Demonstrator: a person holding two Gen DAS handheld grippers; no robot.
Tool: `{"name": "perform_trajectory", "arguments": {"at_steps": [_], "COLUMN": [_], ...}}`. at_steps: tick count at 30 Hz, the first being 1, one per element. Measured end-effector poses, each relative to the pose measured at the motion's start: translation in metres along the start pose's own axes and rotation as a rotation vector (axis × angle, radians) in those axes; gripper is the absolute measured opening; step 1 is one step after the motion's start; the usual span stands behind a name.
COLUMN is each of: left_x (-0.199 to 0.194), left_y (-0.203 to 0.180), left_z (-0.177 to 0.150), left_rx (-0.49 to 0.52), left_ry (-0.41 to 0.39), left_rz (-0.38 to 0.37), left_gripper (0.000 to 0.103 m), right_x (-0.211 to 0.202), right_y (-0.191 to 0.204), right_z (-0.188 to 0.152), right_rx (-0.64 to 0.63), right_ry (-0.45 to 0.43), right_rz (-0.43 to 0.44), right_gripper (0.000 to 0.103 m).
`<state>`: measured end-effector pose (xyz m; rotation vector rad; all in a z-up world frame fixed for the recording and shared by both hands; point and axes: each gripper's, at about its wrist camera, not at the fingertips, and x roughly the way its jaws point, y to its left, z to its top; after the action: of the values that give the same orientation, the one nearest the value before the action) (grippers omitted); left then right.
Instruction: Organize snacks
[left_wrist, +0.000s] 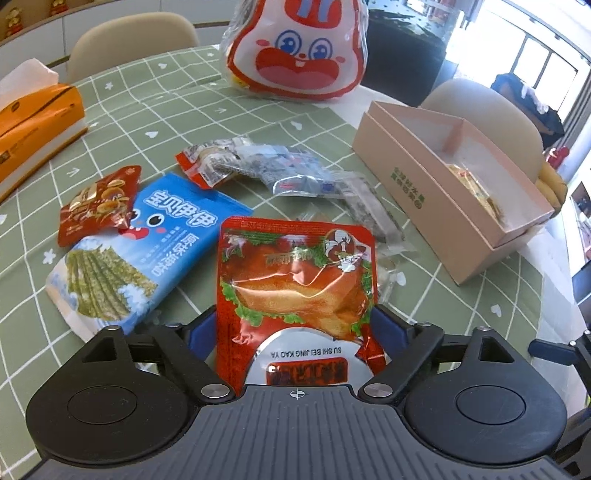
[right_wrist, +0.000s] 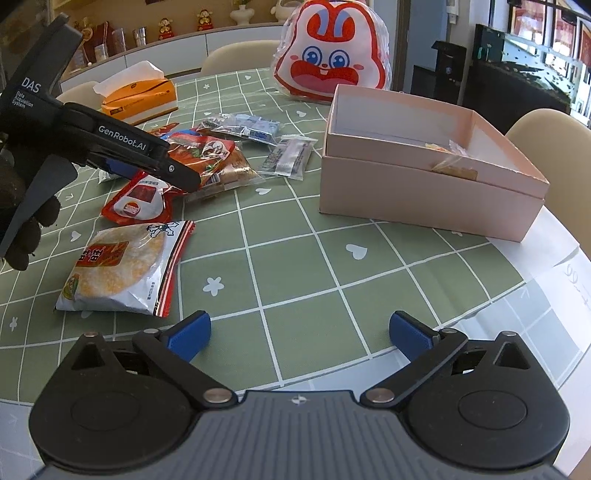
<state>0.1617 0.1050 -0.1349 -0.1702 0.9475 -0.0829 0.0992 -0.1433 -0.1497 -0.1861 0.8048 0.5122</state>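
My left gripper is spread wide around a red roast-duck snack pack that lies between its blue fingers; I cannot tell whether they press on it. From the right wrist view the left gripper hovers over that red pack. The pink open box stands to the right with a snack or two inside; it also shows in the right wrist view. My right gripper is open and empty above the tablecloth. A rice cracker pack lies to its left.
A blue seaweed pack, a small red pack and several clear-wrapped snacks lie in a pile. A rabbit-face bag stands at the back. An orange tissue box is at the left. Chairs ring the table.
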Motion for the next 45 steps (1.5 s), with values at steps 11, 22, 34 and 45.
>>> {"name": "perform_trajectory", "arguments": {"at_steps": [11,22,34,45], "left_x": [-0.06,-0.094,-0.097,-0.105], "left_y": [0.038,0.039,0.023,0.032], "left_z": [-0.05,-0.096,-0.108,-0.115], "left_rx": [-0.124,-0.207,-0.237,-0.25], "left_ry": [-0.02,-0.021,-0.061,-0.045], "left_rz": [0.071,0.059,0.068,0.078], "left_gripper": [0.073,0.073,0.073,0.073], "right_x": [-0.001,-0.019,-0.023,0.006], "right_y": [-0.002,0.053,0.024,0.081], "right_z": [0.024,0.039,0.055,0.057], "right_rx": [-0.011,-0.267,0.165,0.09], "right_ry": [0.082,0.175,0.204,0.23], "right_rz": [0.117,0.262,0.147,0.074], "right_gripper": [0.093,0.093,0.093,0.083]}}
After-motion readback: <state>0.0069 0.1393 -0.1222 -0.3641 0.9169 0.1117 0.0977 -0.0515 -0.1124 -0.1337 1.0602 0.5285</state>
